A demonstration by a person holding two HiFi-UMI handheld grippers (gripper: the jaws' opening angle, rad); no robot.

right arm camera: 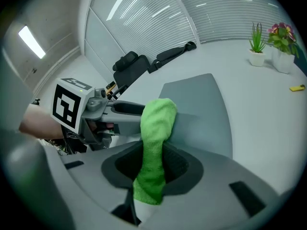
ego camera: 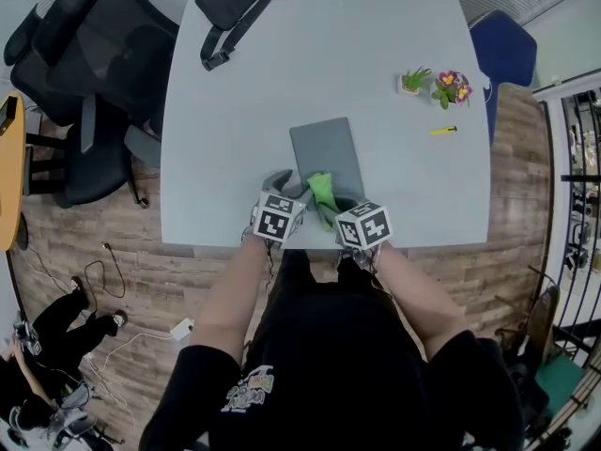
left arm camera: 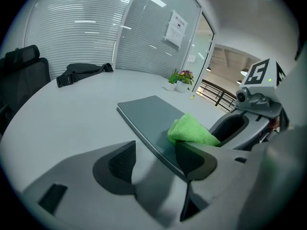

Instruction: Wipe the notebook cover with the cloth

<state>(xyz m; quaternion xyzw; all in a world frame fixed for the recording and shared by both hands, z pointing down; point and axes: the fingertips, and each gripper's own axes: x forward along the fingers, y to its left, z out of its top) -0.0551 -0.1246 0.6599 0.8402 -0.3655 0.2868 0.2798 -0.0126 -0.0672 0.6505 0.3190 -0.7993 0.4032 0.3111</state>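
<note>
Your right gripper (right arm camera: 152,158) is clenched on the green cloth (right arm camera: 156,121). The cloth stands up out of the jaws, and its free end folds over onto the near end of the grey notebook (ego camera: 324,147).

Your left gripper (left arm camera: 156,148) is released, with its jaws well apart. The notebook's near left edge runs between them. The right-hand jaw sits over the cover and the left-hand jaw over the bare desk (ego camera: 366,36). The notebook lies flat and closed near your edge of the desk, with no title or label showing on its cover.

Each gripper carries a cube of black-and-white square markers, which are patterns and not words. In the left gripper view a white sheet (left arm camera: 174,28) hangs on the glass wall, its print too small to read.

Farther back on the desk are a black bag (ego camera: 239,3), two small potted plants (ego camera: 434,85) and, nearer, a yellow object (ego camera: 443,131).
</note>
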